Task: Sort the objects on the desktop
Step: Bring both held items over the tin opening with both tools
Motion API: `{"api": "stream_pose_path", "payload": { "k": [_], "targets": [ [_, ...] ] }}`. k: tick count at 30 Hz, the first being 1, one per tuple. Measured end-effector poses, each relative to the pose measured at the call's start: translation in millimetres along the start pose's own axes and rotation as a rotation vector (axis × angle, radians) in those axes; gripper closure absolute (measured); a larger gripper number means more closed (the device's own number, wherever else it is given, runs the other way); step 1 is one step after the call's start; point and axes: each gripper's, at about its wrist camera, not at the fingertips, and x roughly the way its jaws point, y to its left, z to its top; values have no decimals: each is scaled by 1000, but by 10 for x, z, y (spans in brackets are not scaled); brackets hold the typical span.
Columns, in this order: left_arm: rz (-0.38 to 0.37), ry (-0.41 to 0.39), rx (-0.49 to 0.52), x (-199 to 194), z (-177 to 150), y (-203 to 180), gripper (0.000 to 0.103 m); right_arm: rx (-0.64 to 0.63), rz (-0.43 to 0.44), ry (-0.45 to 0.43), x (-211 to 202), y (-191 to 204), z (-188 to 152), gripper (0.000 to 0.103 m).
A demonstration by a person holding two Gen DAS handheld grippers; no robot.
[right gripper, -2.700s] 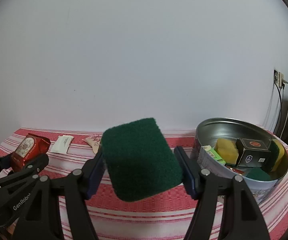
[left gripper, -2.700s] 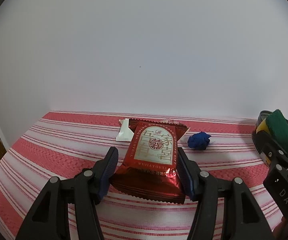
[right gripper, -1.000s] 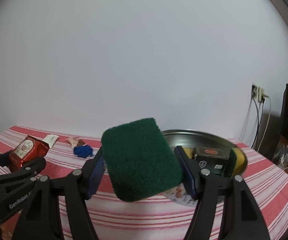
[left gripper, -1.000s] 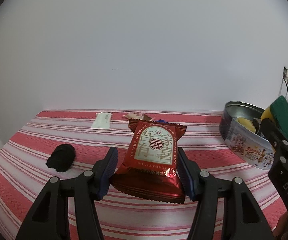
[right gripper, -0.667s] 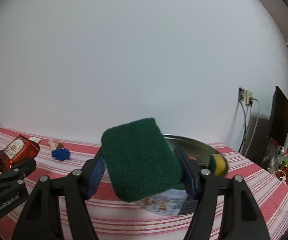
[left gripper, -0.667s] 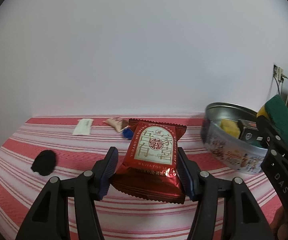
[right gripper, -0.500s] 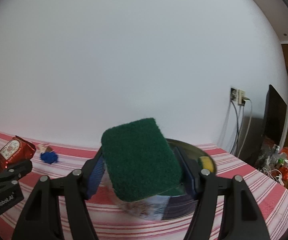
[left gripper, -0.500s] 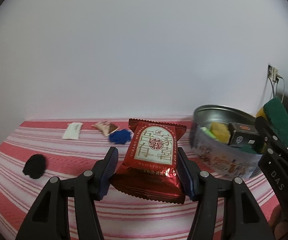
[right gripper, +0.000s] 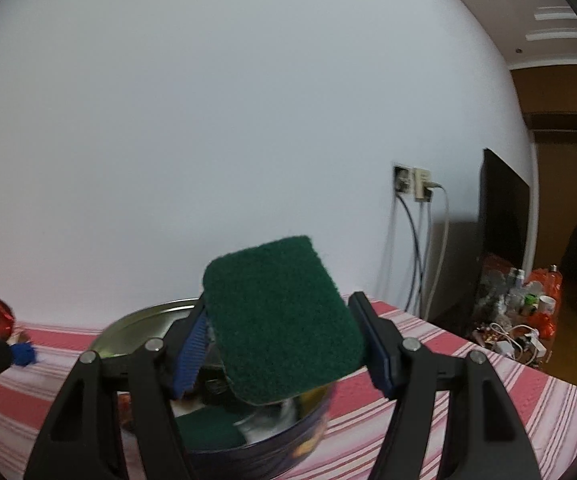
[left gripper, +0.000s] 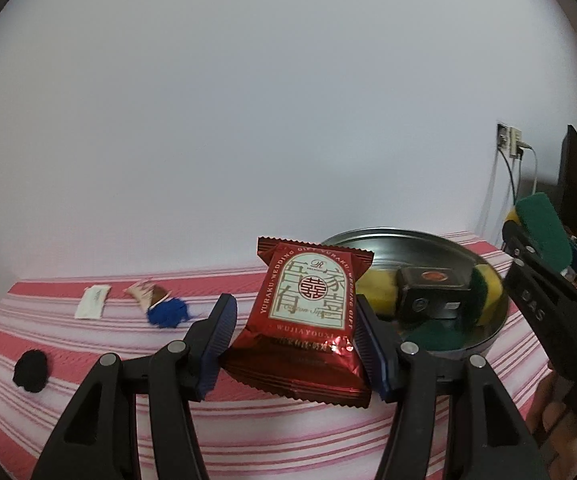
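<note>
My left gripper (left gripper: pixel 294 340) is shut on a red foil snack packet (left gripper: pixel 308 316) and holds it above the striped cloth, just left of the round metal tin (left gripper: pixel 484 264). My right gripper (right gripper: pixel 284 344) is shut on a green scouring sponge (right gripper: pixel 284 320) and holds it over the tin (right gripper: pixel 148 316). In the left wrist view the right gripper and its sponge (left gripper: pixel 542 228) show at the right edge. The tin holds yellow sponges (left gripper: pixel 374 294), a black box (left gripper: pixel 432 294) and a green pad (left gripper: pixel 434 334).
On the red striped cloth (left gripper: pixel 48 360) lie a white sachet (left gripper: pixel 93 301), a small wrapped sweet (left gripper: pixel 146 293), a blue crumpled ball (left gripper: pixel 168 312) and a black lump (left gripper: pixel 30 370). A wall socket with cables (right gripper: pixel 416 188) and a dark screen (right gripper: pixel 502 216) stand at right.
Both grippers have swung right toward the tin while holding their objects. The tin now sits right behind the packet and under the green sponge.
</note>
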Motion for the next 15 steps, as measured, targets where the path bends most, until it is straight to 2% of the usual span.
{"api": "stream_pose_path", "payload": {
  "k": [7, 15],
  "targets": [
    [-62, 13, 18, 122, 92, -381, 43, -28, -55, 28, 383, -162, 37, 35],
    [-77, 82, 0, 399, 103, -662, 43, -74, -49, 98, 826, -228, 1, 35]
  ]
}}
